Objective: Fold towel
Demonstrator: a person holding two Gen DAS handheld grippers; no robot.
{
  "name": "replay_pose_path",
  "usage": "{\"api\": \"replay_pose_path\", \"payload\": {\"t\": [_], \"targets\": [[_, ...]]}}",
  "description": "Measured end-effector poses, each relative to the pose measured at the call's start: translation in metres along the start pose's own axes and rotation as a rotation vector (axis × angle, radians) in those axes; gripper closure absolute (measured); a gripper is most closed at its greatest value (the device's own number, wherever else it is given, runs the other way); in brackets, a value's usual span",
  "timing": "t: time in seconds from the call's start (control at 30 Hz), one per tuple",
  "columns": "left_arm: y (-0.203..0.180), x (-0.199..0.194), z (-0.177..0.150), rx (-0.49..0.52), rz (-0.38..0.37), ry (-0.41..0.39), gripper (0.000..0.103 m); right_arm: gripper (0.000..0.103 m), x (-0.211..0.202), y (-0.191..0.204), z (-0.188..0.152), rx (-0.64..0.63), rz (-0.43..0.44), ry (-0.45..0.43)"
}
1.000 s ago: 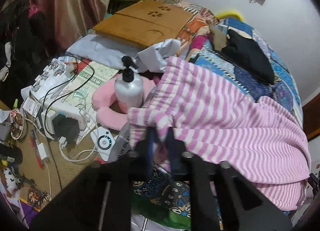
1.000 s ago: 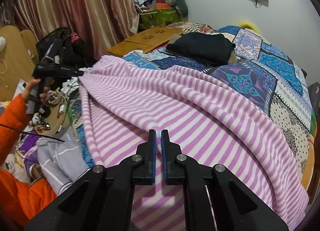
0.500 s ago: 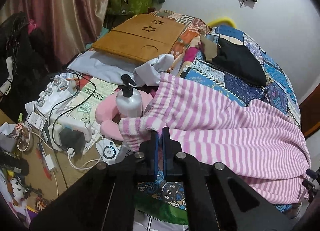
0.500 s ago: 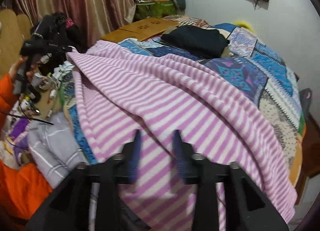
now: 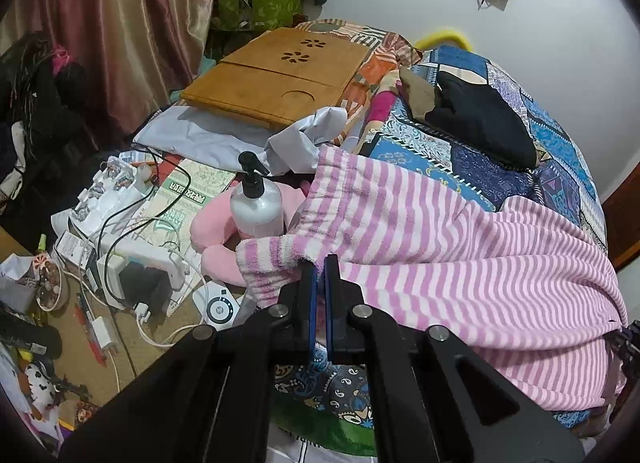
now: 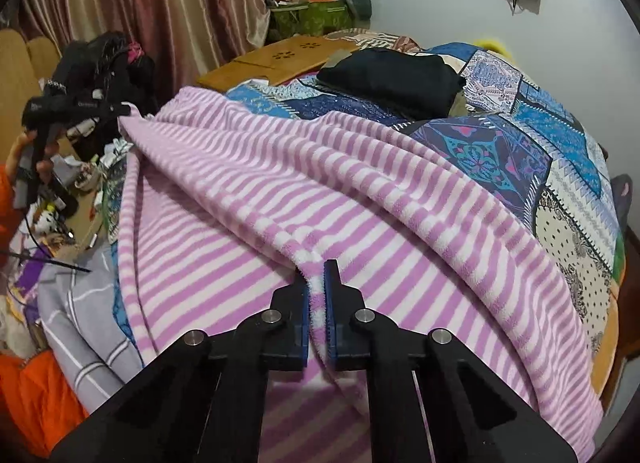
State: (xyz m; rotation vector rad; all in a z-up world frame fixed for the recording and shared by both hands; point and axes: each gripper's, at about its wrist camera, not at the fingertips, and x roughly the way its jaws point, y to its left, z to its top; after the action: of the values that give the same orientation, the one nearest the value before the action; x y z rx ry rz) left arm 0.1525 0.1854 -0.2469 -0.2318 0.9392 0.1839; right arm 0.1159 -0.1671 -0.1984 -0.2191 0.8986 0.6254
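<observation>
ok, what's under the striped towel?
The towel lies on the patchwork quilt, which shows past its far edge and below its near hem. A folded-over layer covers more towel. Whatever else lies beneath is hidden.

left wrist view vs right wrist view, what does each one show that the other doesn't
Only the left wrist view shows the pump bottle standing against a pink cushion, beside a power strip with cables.

Only the right wrist view shows the left claw from outside, pinching the towel's far corner, and an orange sleeve.

Both show the pink striped towel on the patchwork quilt, the wooden lap desk and the black garment. The right claw is shut on a towel fold.
</observation>
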Motion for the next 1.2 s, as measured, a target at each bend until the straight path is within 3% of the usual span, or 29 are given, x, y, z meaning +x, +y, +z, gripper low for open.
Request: {"api": "replay_pose_path", "payload": {"t": [0.23,0.43,0.83,1.0,1.2], "targets": [[-0.001,-0.019,0.01,0.009,-0.011,-0.054,0.101,0.098,-0.037,0.01,0.001,0.007,0.053,-0.067],[0.004,-0.028,0.008,0.012,-0.003,-0.074,0.101,0.098,-0.041,0.026,-0.006,-0.002,0.103,-0.026],[0.018,0.027,-0.022,0.012,0.071,0.045,0.1,0.097,-0.024,0.033,-0.018,0.042,0.136,0.032],[0.019,0.028,-0.027,0.007,0.08,0.048,0.096,0.09,-0.021,0.034,-0.02,0.053,0.139,0.049],[0.021,0.01,-0.022,-0.023,0.056,0.064,0.092,0.065,-0.028,0.029,-0.02,0.078,0.11,0.043]]}}
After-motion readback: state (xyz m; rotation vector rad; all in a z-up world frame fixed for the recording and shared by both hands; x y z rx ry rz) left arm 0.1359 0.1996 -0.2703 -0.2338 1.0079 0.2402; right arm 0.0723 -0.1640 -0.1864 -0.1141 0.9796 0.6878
